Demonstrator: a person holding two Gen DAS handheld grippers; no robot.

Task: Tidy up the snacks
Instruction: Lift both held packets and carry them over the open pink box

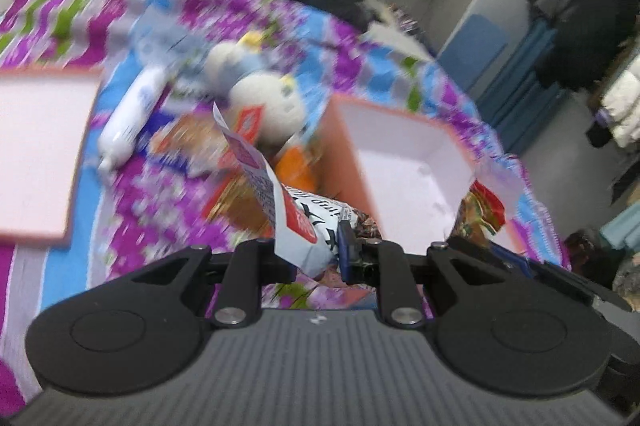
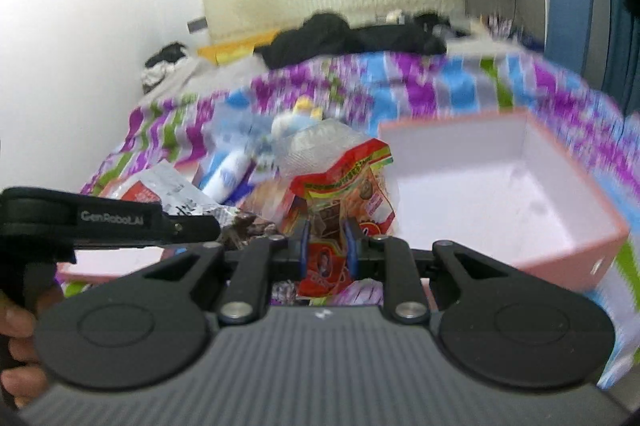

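Note:
My left gripper (image 1: 316, 254) is shut on a white and silver snack packet (image 1: 298, 226) with a red label, held above the bedspread. In the right wrist view my right gripper (image 2: 326, 246) is shut on a red and orange snack packet (image 2: 344, 186). That packet also shows in the left wrist view as the red packet (image 1: 482, 210) at the box's near right corner. An open pink box (image 1: 400, 166), white inside, lies just beyond both grippers; in the right wrist view the pink box (image 2: 500, 194) sits right of the packet. The left gripper (image 2: 132, 222) shows at the left there.
A pile lies on the purple and blue bedspread (image 1: 132, 210): a white tube (image 1: 132, 114), a plush toy (image 1: 264, 98), an orange packet (image 1: 296, 166) and a biscuit pack (image 1: 188, 142). The pink lid (image 1: 36, 154) lies at left. Black clothes (image 2: 352, 34) lie at the headboard. A hand (image 2: 16, 326) shows low left.

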